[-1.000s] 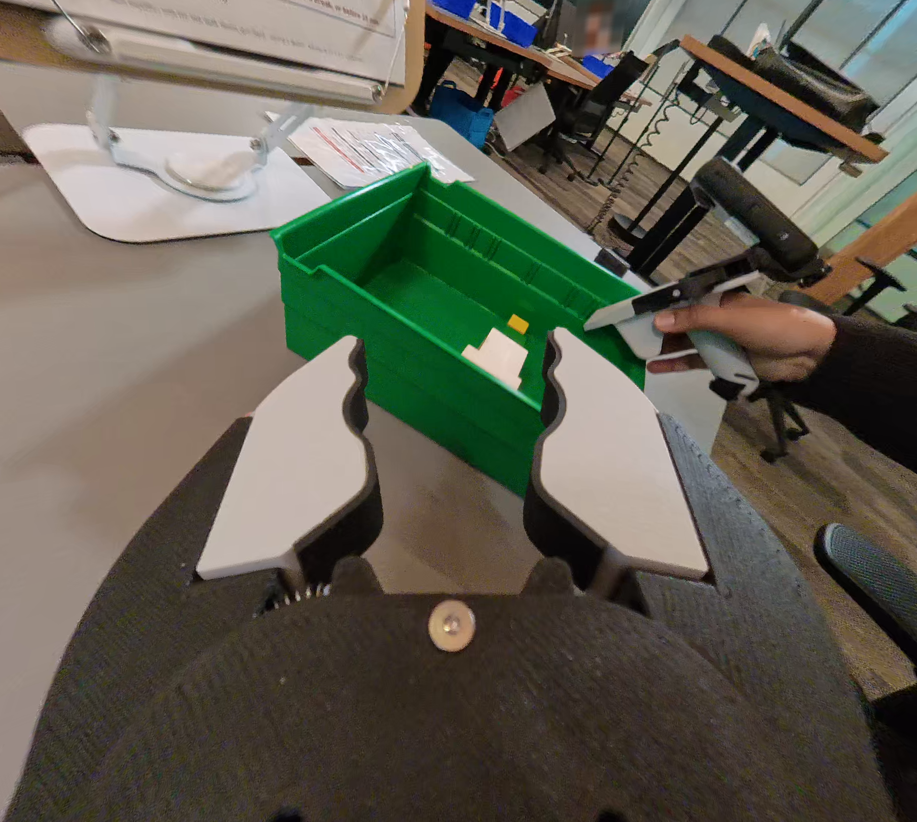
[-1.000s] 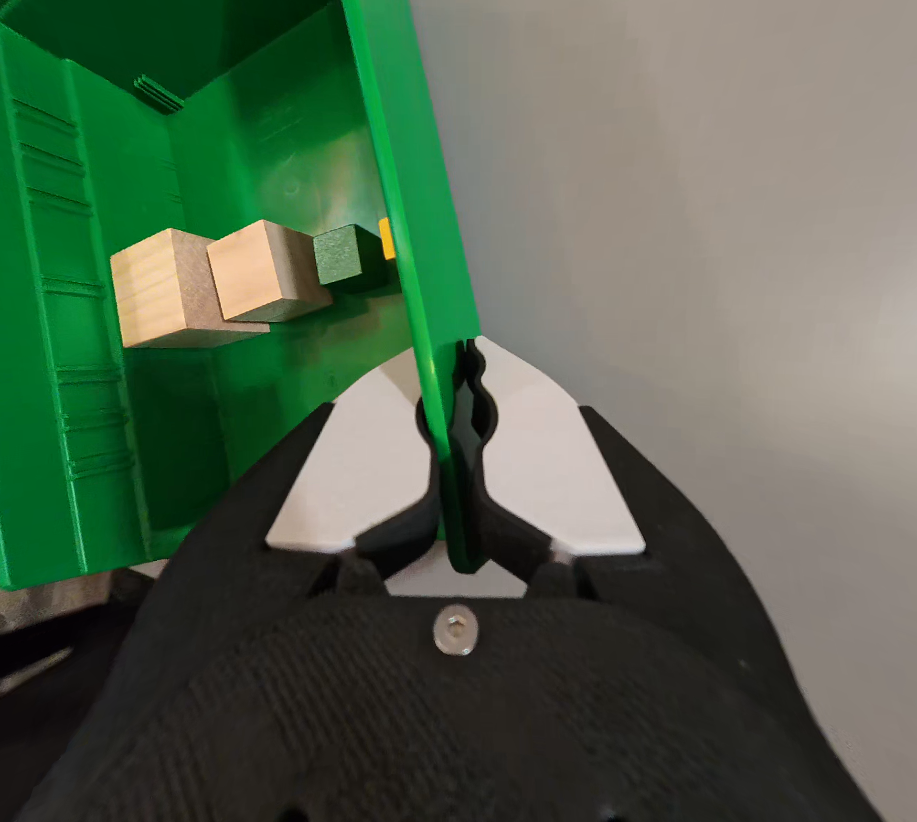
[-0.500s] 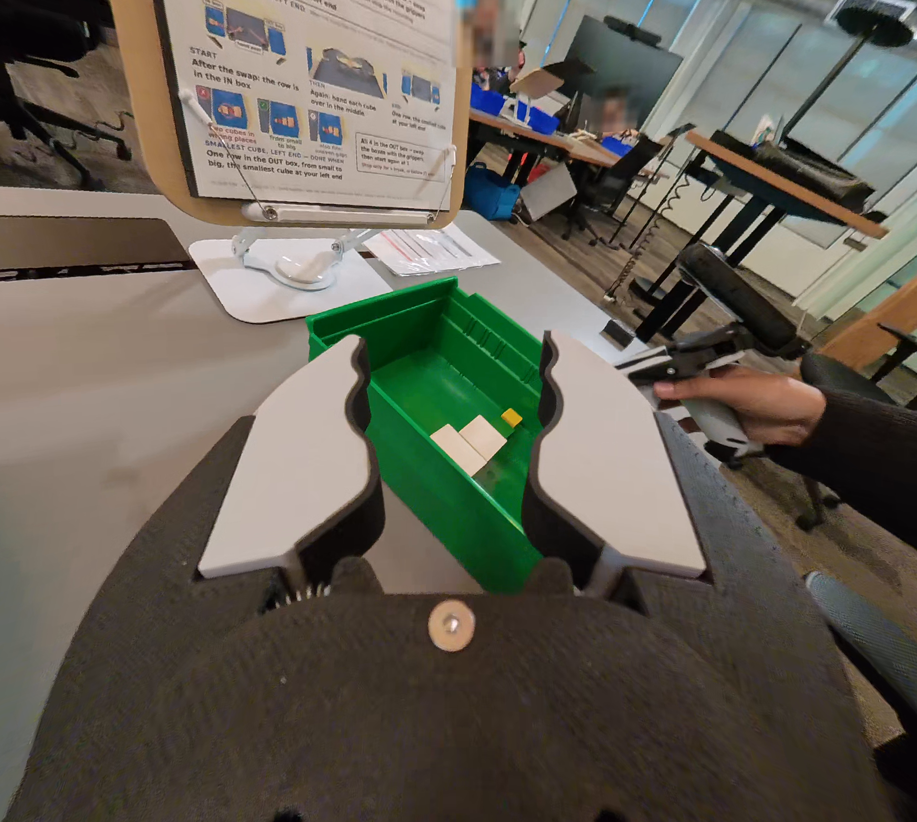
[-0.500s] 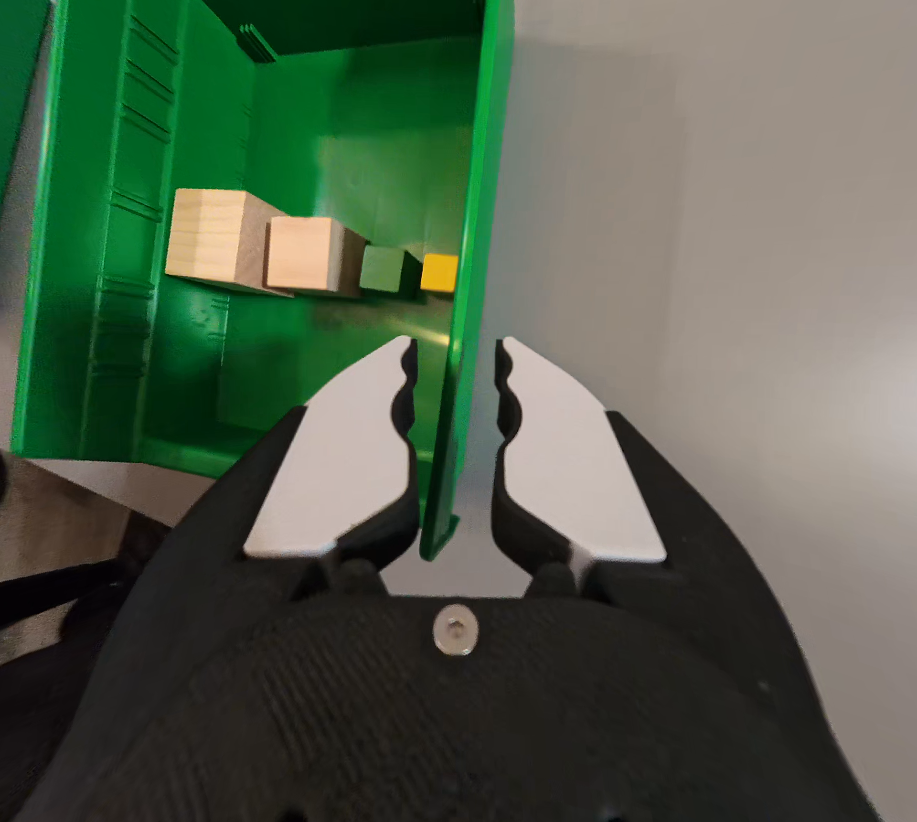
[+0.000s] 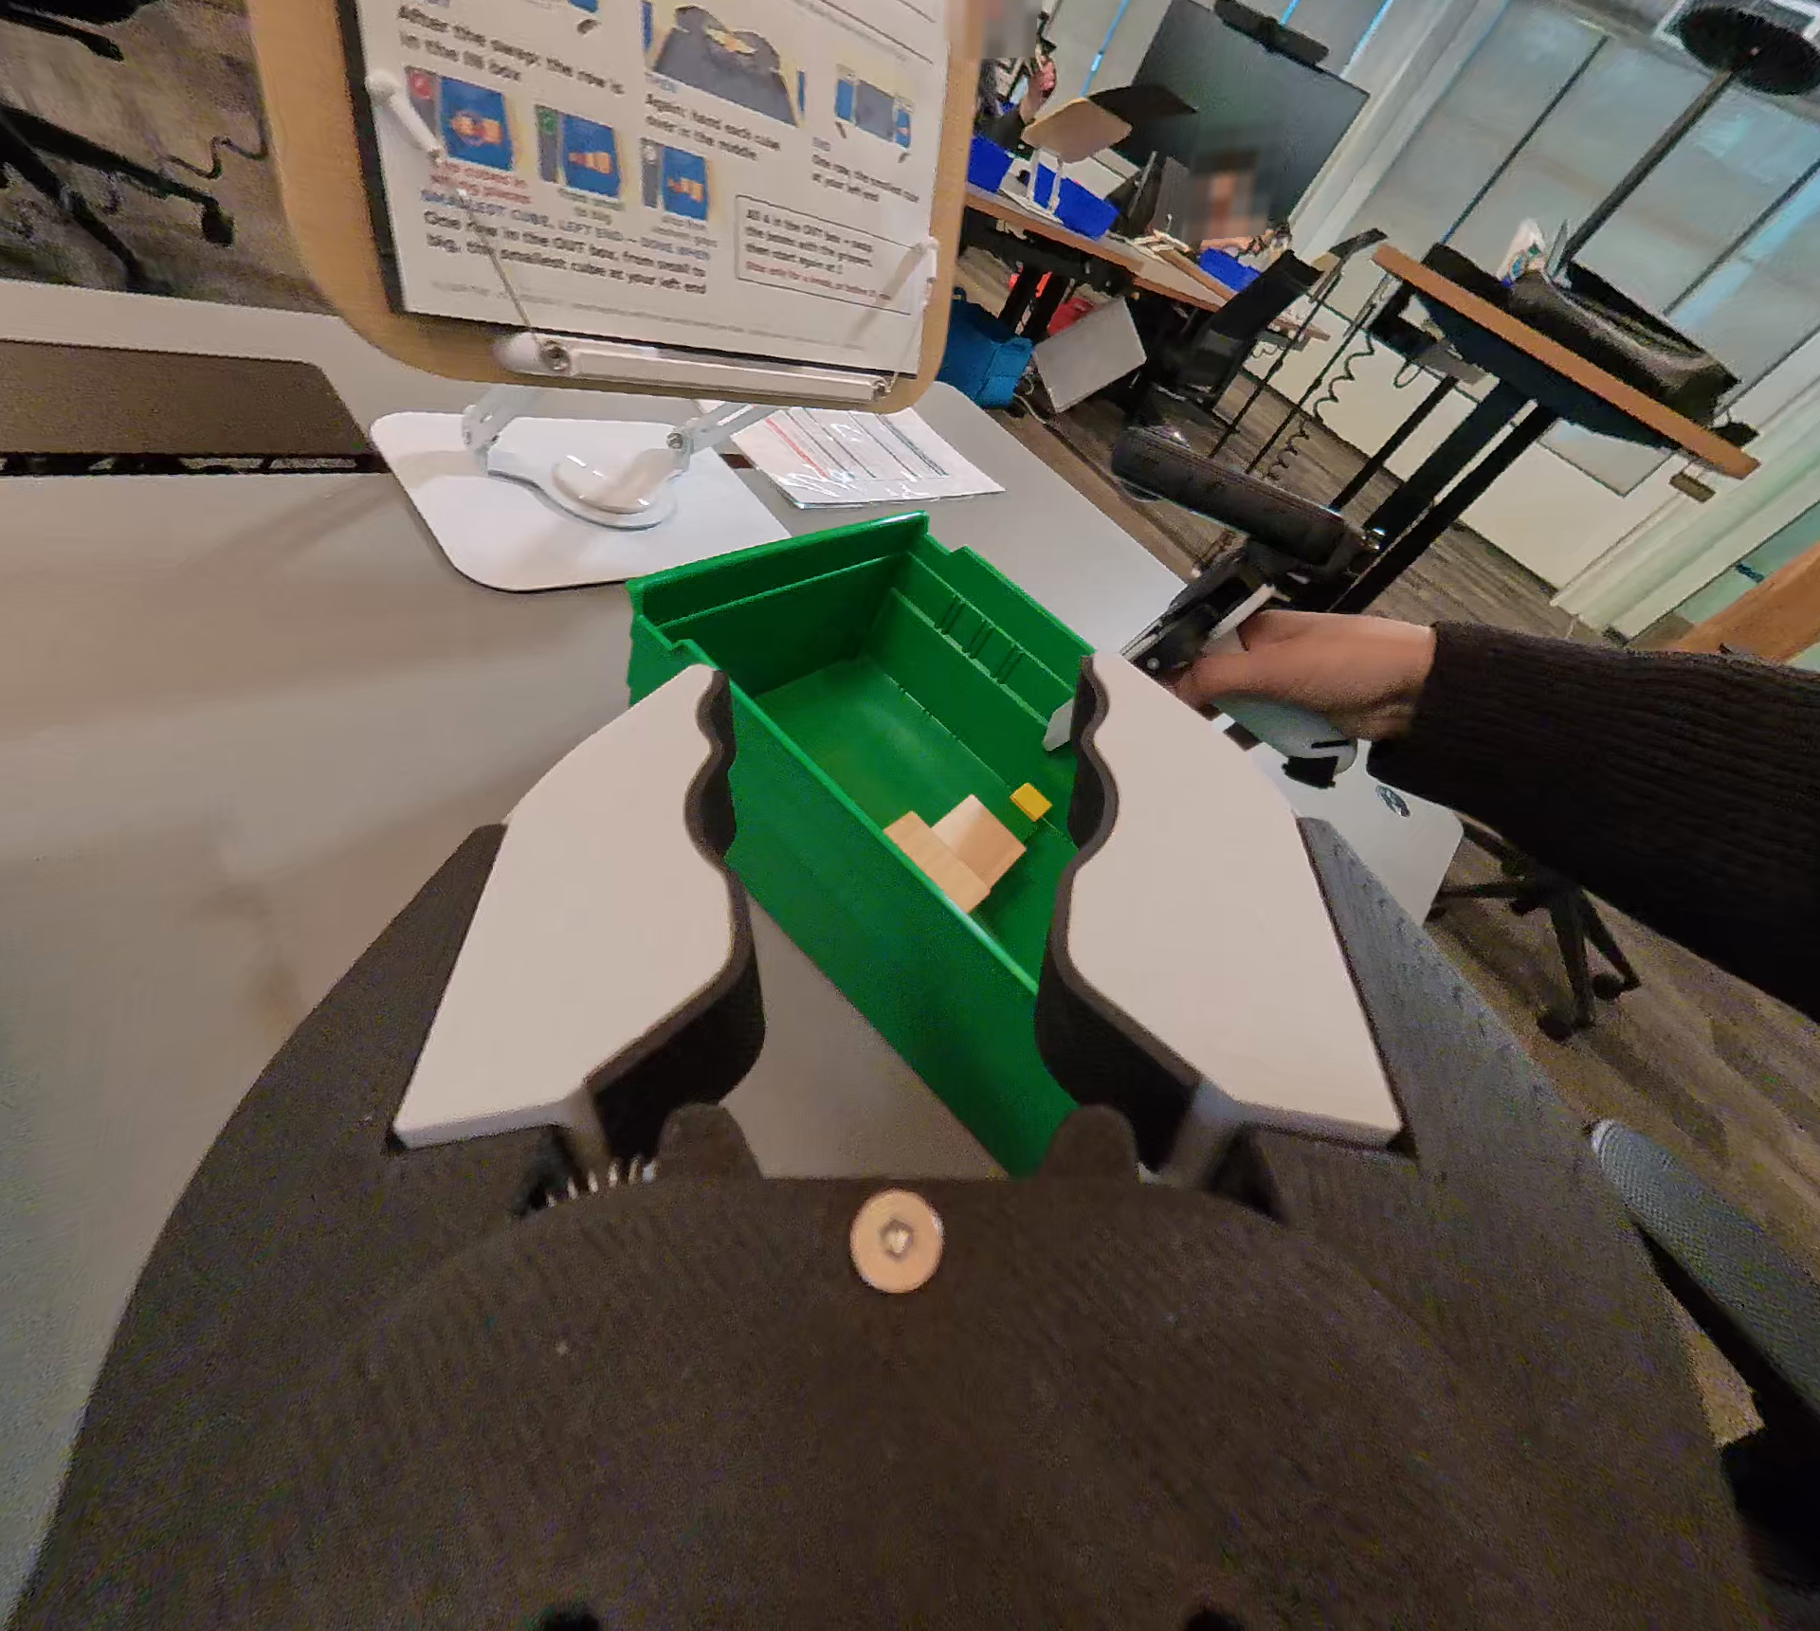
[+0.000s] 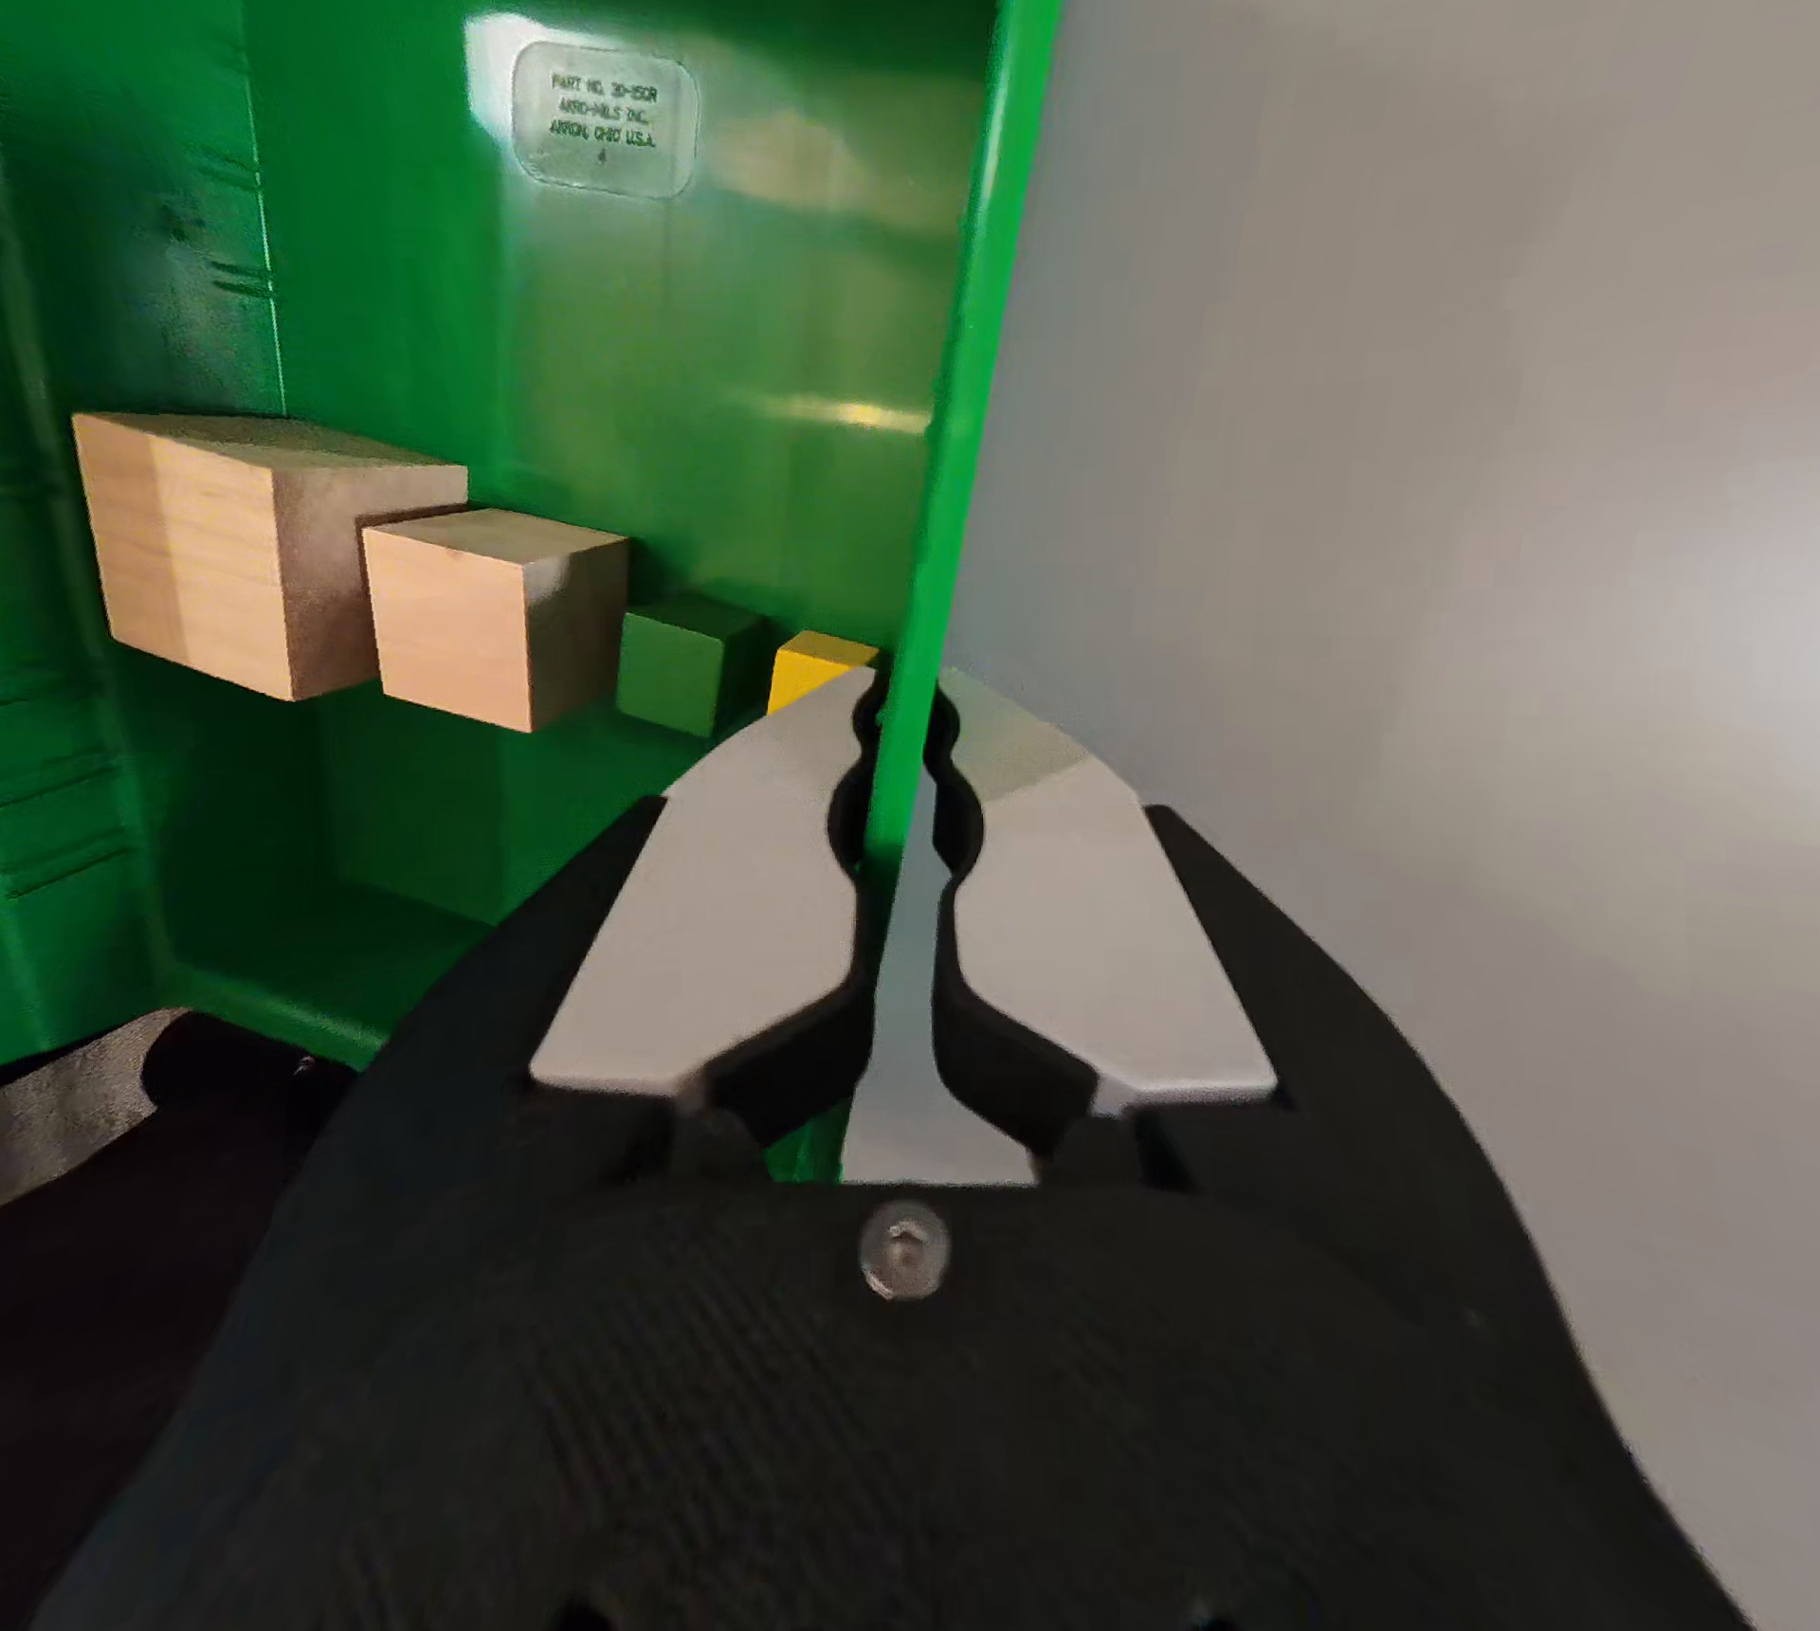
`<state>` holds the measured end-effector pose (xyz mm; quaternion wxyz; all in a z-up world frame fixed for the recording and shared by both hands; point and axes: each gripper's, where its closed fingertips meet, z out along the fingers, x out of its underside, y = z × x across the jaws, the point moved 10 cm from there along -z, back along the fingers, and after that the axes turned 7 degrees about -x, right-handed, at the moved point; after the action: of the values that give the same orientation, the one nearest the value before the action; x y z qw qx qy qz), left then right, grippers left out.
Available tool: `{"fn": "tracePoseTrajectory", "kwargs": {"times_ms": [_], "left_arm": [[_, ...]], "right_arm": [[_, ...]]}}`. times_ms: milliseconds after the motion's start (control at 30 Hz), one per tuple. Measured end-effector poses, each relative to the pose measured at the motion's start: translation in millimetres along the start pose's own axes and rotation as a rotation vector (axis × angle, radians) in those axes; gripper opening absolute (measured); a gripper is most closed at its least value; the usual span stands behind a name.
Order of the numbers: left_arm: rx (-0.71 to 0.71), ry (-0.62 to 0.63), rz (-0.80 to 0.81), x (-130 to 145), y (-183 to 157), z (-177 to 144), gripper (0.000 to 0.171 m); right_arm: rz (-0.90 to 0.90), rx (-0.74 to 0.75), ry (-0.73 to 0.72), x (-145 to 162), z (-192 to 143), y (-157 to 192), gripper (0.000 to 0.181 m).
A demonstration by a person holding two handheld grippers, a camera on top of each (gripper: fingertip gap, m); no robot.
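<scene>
A green bin stands on the grey table. Inside it is a row of cubes: a large wooden cube, a smaller wooden cube, a green cube and a small yellow cube. My right gripper is shut on the bin's side wall, with the pads pinching it near their tips, next to the yellow cube. It also shows in the left wrist view, held by a hand. My left gripper is wide open and empty, just in front of the bin.
A board with a printed sheet stands on a white base behind the bin. A paper sheet lies beside it. The table's edge runs right of the bin. Desks and chairs stand beyond.
My right gripper opened around the bin's wall, then shut on it again with the tips farther along, by the yellow cube. My left gripper stayed open and drew closer to the bin.
</scene>
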<state>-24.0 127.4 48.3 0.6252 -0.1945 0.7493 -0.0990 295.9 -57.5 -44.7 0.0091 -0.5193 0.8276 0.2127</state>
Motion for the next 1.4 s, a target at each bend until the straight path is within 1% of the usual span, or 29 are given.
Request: {"fn": "tracePoseTrajectory", "kwargs": {"times_ms": [100,200,233,333,467,567,633,767,900,1000,1100,1200,1300,1400], "left_arm": [[-0.014,-0.009,-0.032,-1.9,12.8,-3.0,0.066],[-0.012,-0.022,-0.046,-9.9,19.3,-12.8,0.067],[-0.015,-0.033,-0.040,-14.9,20.2,-18.7,0.067],[-0.064,-0.087,-0.002,-32.8,25.4,-42.1,0.067],[-0.139,-0.170,-0.011,-52.0,41.0,-76.8,0.066],[-0.194,-0.213,-0.039,-58.3,57.5,-98.6,0.064],[-0.232,-0.208,-0.056,-60.1,67.3,-111.0,0.064],[-0.250,-0.225,-0.063,-64.7,75.0,-133.3,0.063],[-0.283,-0.224,-0.061,-63.1,79.8,-146.9,0.063],[-0.265,-0.211,-0.056,-60.9,77.4,-154.8,0.063],[-0.285,-0.210,-0.036,-58.8,75.4,-162.5,0.063],[-0.307,-0.193,-0.034,-53.7,76.7,-168.9,0.063],[-0.320,-0.149,-0.030,-45.8,78.8,-172.1,0.064],[-0.353,-0.068,-0.005,-34.5,83.4,-171.7,0.065]], "right_arm": [[-0.038,0.027,0.020,-1.8,0.0,1.9,0.006],[0.017,-0.002,0.009,-3.7,-1.0,2.5,0.007],[0.048,-0.025,-0.009,-5.3,-2.2,3.2,0.007],[0.041,-0.023,-0.047,-10.9,-3.4,11.3,0.006],[0.056,-0.043,-0.047,-17.2,0.9,26.5,0.007],[0.085,-0.066,-0.047,-21.2,7.9,38.0,0.007],[0.125,-0.091,-0.058,-23.2,14.3,48.5,0.007],[0.154,-0.101,-0.087,-31.6,29.0,79.7,0.007],[0.117,-0.064,-0.131,-43.0,46.9,109.4,0.007],[0.140,-0.102,-0.134,-47.7,59.2,124.5,0.010],[0.171,-0.139,-0.154,-47.5,67.5,139.5,0.013],[0.184,-0.172,-0.224,-43.5,68.0,154.3,0.019],[0.113,-0.163,-0.289,-40.2,62.9,162.9,0.019],[0.051,-0.169,-0.263,-34.7,61.9,167.2,0.029]]}}
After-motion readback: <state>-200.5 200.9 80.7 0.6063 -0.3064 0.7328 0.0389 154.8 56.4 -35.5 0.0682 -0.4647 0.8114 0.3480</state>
